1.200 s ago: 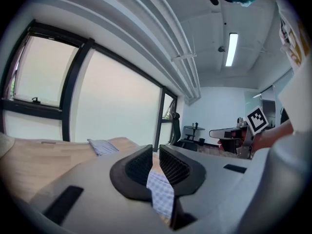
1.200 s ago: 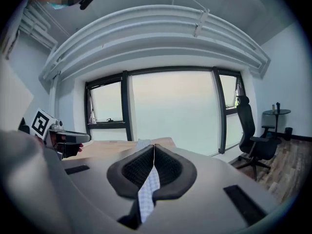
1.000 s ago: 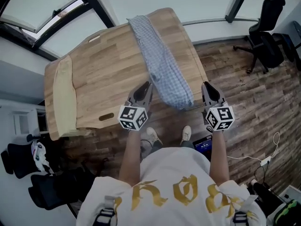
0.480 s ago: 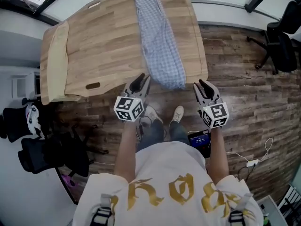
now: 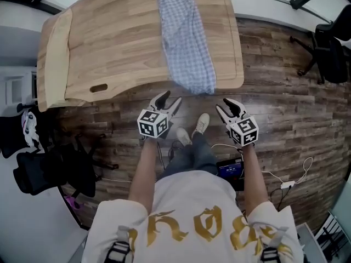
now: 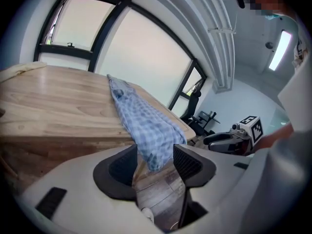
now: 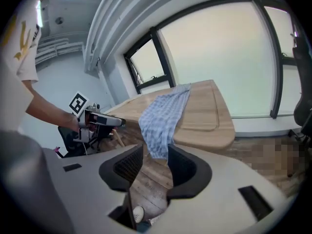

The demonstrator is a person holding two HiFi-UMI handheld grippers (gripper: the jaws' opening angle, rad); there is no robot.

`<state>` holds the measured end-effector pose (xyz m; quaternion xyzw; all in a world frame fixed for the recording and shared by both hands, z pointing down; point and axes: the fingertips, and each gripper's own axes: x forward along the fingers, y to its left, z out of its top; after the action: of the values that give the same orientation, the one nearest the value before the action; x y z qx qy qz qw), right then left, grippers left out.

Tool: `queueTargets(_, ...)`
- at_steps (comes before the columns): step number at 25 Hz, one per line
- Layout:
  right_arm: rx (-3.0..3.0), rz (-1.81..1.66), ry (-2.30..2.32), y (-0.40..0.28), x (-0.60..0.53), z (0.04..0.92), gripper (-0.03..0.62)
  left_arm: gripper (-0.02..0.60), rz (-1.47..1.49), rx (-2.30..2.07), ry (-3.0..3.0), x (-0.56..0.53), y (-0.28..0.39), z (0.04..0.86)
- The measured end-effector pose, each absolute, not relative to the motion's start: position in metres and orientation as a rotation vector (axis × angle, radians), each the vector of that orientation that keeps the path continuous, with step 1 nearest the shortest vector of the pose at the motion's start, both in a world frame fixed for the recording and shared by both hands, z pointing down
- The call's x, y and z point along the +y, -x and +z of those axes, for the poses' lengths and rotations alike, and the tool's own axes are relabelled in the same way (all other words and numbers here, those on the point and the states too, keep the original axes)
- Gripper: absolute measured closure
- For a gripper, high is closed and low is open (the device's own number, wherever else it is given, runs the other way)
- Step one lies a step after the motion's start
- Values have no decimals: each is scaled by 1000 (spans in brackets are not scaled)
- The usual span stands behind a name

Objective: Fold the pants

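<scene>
Blue checked pants [image 5: 184,37] lie lengthwise on the wooden table [image 5: 120,43], and one end hangs over the near edge. Both grippers hover over the floor below that edge, apart from the cloth. My left gripper [image 5: 168,100] is left of the hanging end, its jaws opening with nothing between them. My right gripper [image 5: 226,107] is to the right, its jaws also opening and empty. In the left gripper view the pants [image 6: 141,121] hang beyond the left gripper [image 6: 153,162]. In the right gripper view the pants [image 7: 163,116] hang ahead of the right gripper [image 7: 155,167].
A beige cloth [image 5: 52,59] lies along the table's left end. A black office chair [image 5: 329,43] stands at the right, and dark chairs [image 5: 38,169] at the left. A cable with a plug strip [image 5: 285,184] and a small device [image 5: 229,169] lie on the plank floor by the person's shoes [image 5: 200,125].
Both grippers have sunk from beside the hanging pants end to below the table's near edge. Their jaws were shut and now stand apart. The pants have not moved.
</scene>
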<state>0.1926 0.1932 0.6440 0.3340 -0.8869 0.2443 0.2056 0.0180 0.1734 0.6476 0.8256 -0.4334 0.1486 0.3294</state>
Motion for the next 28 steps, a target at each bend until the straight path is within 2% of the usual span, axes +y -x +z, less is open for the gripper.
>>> queueTargets(7, -2386, 789, -910, -179, 180, 703, 286, 347, 404, -1058, -2125, 173, -29, 708)
queueTargets(23, -2460, 881, -1016, -171, 127, 741, 256, 291, 322, -894, -2176, 132, -70, 757)
queueTargets(24, -2467, 854, -994, -169, 126, 741, 260, 293, 300, -895, -2171, 129, -72, 755)
queueTargets(26, -2480, 768, -944, -163, 129, 736, 386, 295, 260, -885, -2160, 128, -75, 749)
queueTargets(27, -2483, 732, -921, -160, 132, 734, 424, 319, 252, -871, -2158, 130, -76, 747)
queueTargets(28, -2485, 711, -900, -158, 135, 731, 479, 391, 256, -856, -2161, 135, -77, 744)
